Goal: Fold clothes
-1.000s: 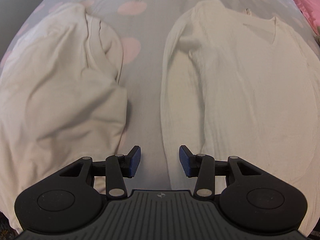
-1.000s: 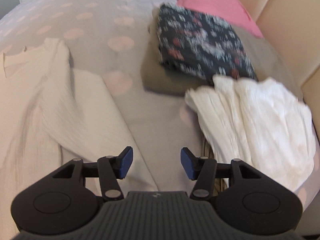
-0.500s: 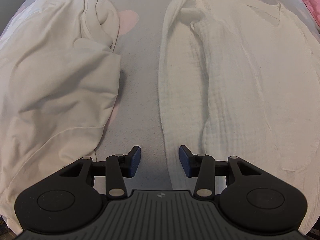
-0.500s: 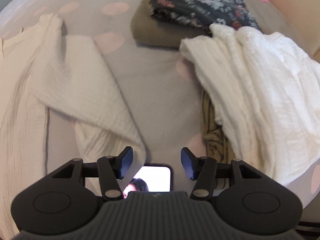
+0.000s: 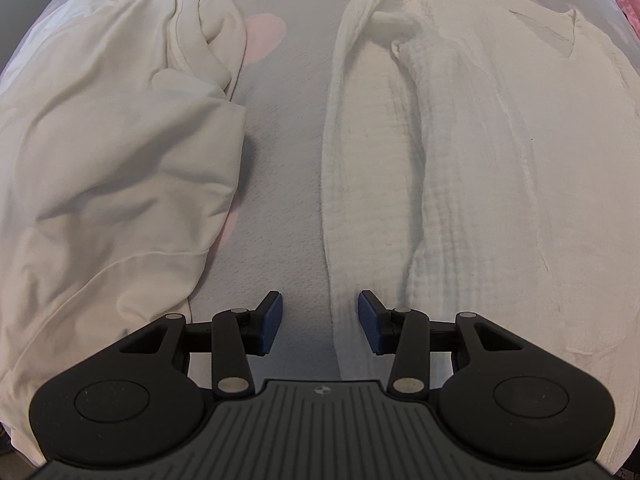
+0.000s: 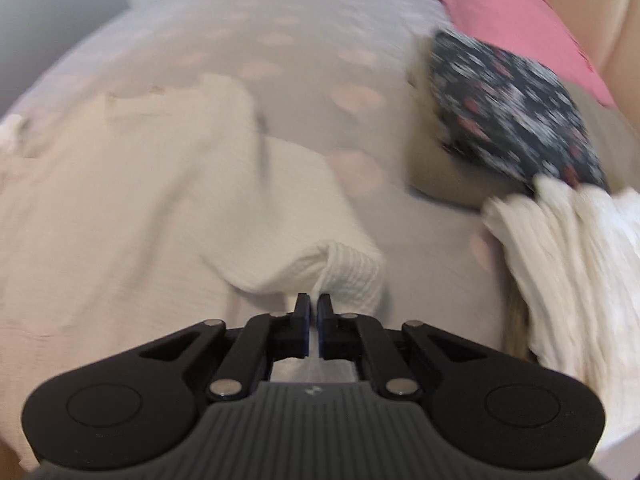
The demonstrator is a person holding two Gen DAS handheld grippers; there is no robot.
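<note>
White crinkled cloth makes up the shirt (image 5: 500, 168) spread flat on the grey, pink-spotted bedspread (image 5: 288, 152), with a cream garment (image 5: 112, 168) rumpled just to its left across a bare strip. The left gripper (image 5: 320, 322) hangs over the shirt's near left edge, fingers spread with nothing pressed between them. The right gripper (image 6: 314, 312) has just closed its fingers, now pinching the sleeve (image 6: 344, 268) end at the shirt's near right side, while a folded stack (image 6: 508, 120) and a white heap (image 6: 568, 264) lie to the right.
</note>
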